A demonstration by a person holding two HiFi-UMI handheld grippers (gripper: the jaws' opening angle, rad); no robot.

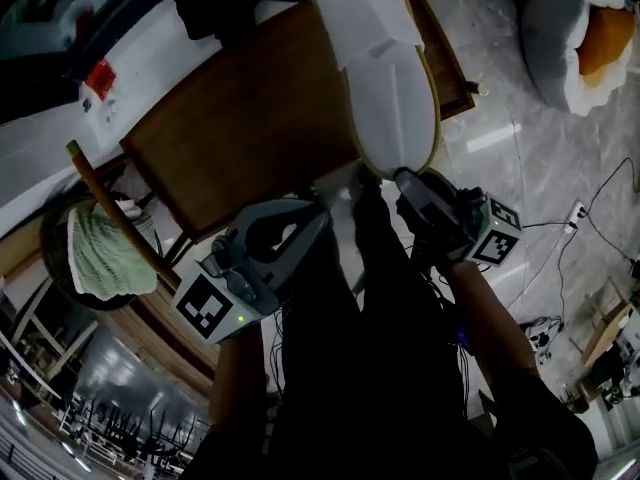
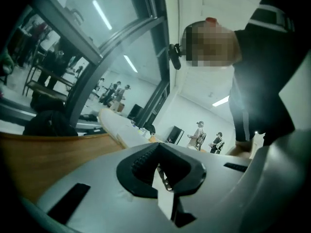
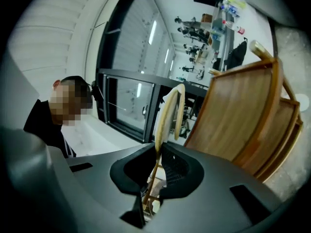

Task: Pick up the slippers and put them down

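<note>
At the far left a pale green cloth lies on a round stand, with 1 wooden stick slanting across it. Next to them stands the wooden table. The left gripper sits at the table's near edge, and in the left gripper view its 2 jaws are pressed together on a thin white edge of the white slipper. The slipper stretches away from both grippers across the right part of the tabletop, its tan rim showing; whether it rests on the wood or hangs above it cannot be told. The right gripper pinches the near end on the other side, and in the right gripper view its jaws clamp the slipper seen edge-on. Further right, on the grey floor, a white bag and a power strip lie well apart.
</note>
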